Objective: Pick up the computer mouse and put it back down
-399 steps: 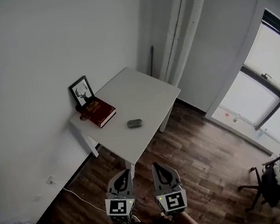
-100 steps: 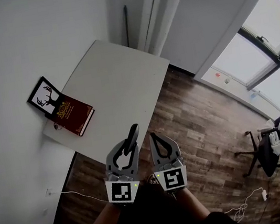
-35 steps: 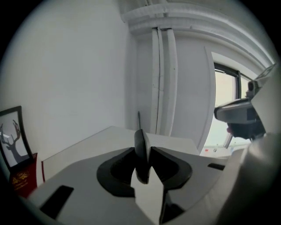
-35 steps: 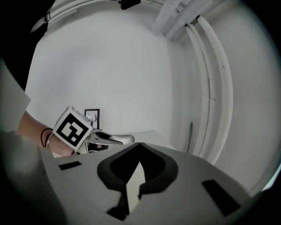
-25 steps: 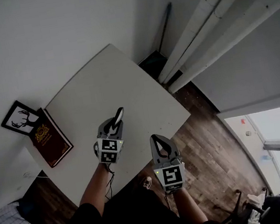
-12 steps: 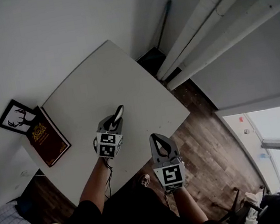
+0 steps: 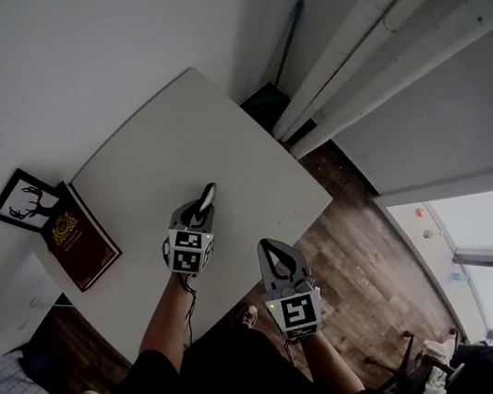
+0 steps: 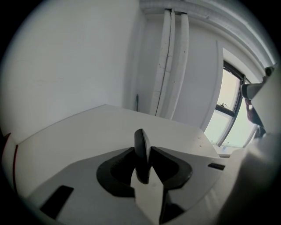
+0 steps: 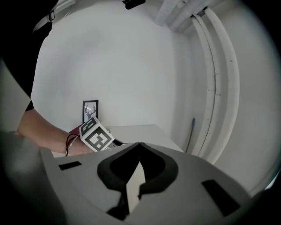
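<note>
The dark grey computer mouse (image 7: 206, 198) stands on edge between the jaws of my left gripper (image 7: 199, 212), which is shut on it over the near middle of the white table (image 7: 153, 141). In the left gripper view the mouse (image 8: 140, 151) shows as a thin dark sliver pinched in the left gripper (image 8: 144, 149), with the table top (image 8: 96, 127) beyond. I cannot tell whether the mouse touches the table. My right gripper (image 7: 265, 246) hangs shut and empty off the table's near edge, above the wood floor. In its own view the right gripper (image 9: 139, 144) has both tips together.
A dark red book (image 7: 78, 238) and a framed deer picture (image 7: 18, 203) sit at the table's left end against the wall. White pipes (image 7: 361, 41) run along the wall at the right. The left gripper's marker cube (image 9: 96, 135) and a forearm show in the right gripper view.
My left gripper has sunk a little toward the table with the mouse still held. The right gripper has stayed in place.
</note>
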Demonstrator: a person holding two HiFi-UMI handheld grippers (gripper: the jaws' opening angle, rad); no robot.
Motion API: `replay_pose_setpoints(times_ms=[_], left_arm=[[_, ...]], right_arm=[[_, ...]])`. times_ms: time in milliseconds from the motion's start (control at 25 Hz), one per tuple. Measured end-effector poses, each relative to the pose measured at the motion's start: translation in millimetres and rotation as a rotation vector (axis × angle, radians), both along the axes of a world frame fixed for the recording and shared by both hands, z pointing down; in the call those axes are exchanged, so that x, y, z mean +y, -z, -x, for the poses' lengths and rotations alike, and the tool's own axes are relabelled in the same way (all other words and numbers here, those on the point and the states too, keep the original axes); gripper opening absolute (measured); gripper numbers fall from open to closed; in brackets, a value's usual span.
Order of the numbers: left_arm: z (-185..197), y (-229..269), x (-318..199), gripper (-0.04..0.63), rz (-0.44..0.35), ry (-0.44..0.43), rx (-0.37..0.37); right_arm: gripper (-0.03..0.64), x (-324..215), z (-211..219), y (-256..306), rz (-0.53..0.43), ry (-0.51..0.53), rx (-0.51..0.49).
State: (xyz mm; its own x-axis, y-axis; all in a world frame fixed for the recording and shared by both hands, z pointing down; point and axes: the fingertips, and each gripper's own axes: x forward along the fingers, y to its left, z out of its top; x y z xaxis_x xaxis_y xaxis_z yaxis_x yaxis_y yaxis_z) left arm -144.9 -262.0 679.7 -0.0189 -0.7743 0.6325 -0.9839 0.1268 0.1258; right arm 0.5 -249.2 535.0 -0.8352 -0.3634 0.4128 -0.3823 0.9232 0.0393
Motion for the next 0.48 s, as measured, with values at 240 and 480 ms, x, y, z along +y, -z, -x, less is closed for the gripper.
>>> replay_pose_setpoints(times_ms=[240,480], left_arm=[[2.3,-1.5,0.7,0.115,0.007,0.026,-0.047],[0.9,-4.6,3.1,0.117,-0.012,0.054,-0.036]], right_arm=[[0.020,5.2,3.6,-0.5,0.002,0.012,0.006],[0.020,9.5,9.0,4.4,-0.014,0.038,0.009]])
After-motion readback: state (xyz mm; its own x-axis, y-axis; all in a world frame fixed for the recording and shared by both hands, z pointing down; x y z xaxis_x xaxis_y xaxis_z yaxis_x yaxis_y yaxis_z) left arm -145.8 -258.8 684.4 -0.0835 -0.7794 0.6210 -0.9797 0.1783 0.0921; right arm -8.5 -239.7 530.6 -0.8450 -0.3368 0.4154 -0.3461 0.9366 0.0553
